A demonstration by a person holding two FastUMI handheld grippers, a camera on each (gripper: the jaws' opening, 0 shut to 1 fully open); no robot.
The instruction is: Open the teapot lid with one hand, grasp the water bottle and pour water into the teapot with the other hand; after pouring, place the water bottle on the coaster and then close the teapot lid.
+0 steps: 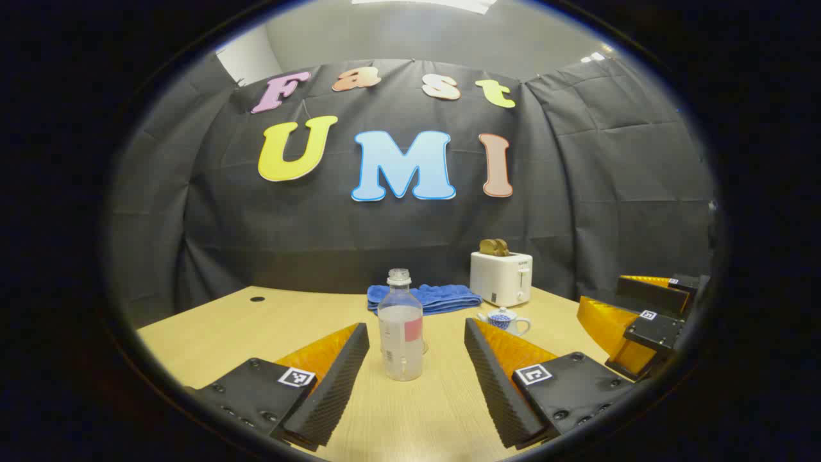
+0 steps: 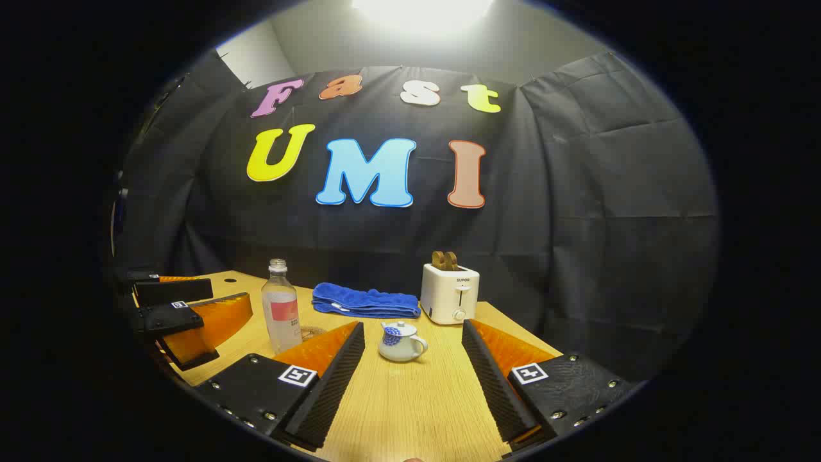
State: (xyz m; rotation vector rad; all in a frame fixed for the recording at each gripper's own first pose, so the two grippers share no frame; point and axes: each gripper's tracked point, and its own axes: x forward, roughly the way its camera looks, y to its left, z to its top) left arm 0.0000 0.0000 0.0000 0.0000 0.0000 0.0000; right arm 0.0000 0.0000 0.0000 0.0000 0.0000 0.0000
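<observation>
An uncapped clear water bottle [image 1: 401,327] with a pink label stands on the wooden table [image 1: 224,327], partly filled. My left gripper [image 1: 417,330] is open, and the bottle stands just ahead, between the fingertips and untouched. A small white and blue teapot [image 2: 401,342] with its lid on sits ahead of my open right gripper [image 2: 413,326], apart from both fingers. A round coaster [image 2: 313,332] lies behind the bottle [image 2: 281,317]. The teapot [image 1: 505,319] is to the bottle's right. The right gripper [image 1: 601,294] and left gripper [image 2: 231,294] each show from the side.
A white toaster [image 2: 450,292] with bread in its slots stands at the back of the table. A folded blue towel [image 2: 365,300] lies to its left. The black cloth wall closes the far side. The table edge runs behind the toaster [image 1: 500,277] and towel [image 1: 423,297].
</observation>
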